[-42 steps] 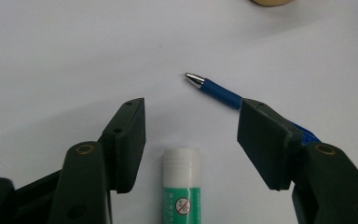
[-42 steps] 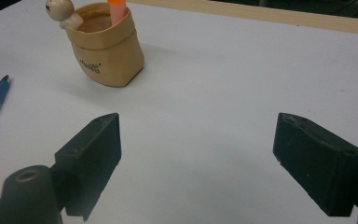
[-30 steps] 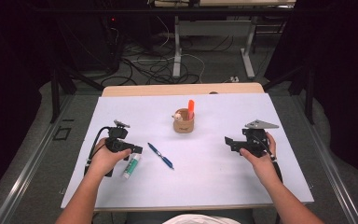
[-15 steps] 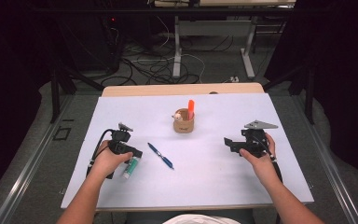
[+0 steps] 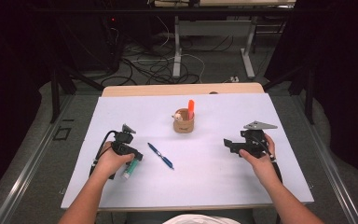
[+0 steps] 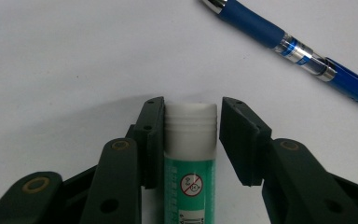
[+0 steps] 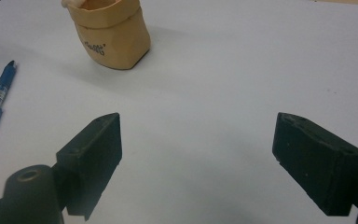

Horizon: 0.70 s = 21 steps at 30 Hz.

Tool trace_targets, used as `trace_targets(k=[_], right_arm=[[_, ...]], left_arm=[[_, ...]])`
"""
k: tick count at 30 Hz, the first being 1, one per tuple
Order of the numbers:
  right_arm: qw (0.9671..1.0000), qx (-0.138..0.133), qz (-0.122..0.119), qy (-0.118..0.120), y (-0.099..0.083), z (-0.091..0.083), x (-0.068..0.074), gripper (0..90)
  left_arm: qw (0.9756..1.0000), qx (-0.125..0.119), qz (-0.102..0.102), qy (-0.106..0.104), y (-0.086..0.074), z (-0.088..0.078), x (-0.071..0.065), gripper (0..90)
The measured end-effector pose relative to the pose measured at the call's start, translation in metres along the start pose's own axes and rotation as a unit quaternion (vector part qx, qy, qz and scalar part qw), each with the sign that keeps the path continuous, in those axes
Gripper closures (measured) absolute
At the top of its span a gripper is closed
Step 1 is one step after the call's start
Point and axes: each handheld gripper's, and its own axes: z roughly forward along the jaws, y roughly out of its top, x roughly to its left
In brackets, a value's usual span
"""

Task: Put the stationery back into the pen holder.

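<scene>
Left gripper (image 6: pixel 191 135) low over the white tabletop (image 5: pixel 214 182), its jaws straddling a green-and-white glue stick (image 6: pixel 189 154) that lies flat near the tabletop's left front; jaws have just been closing. One pad sits against the white cap, the other stands a sliver off it, so not yet clamped. In the high view the glue stick (image 5: pixel 131 169) pokes out from under the left hand (image 5: pixel 112 161). Blue pen (image 5: pixel 161 156) lies just beside it, toward the middle, apart from the stick. Right gripper (image 7: pixel 198 154) rests over bare tabletop at the right, jaws wide apart, nothing between them. Tan pouch-like holder (image 5: pixel 183 123) stands upright at centre with an orange marker (image 5: pixel 191 108) sticking up from it.
</scene>
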Motion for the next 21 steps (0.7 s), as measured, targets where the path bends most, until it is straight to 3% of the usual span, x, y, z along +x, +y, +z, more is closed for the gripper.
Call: trace_targets(k=[8,21], right_arm=[[1.0,0.002,0.002,0.0,-0.0006,0.0,-0.0008,15.6],[1.0,0.004,-0.005,-0.001,-0.0012,0.0012,-0.0002,15.7]], left_arm=[[0.9999,0.003,-0.014,-0.001,0.0009,-0.0009,0.0,64.8],[0.9999,0.006,-0.011,-0.002,0.0012,-0.0009,-0.0016,65.2]])
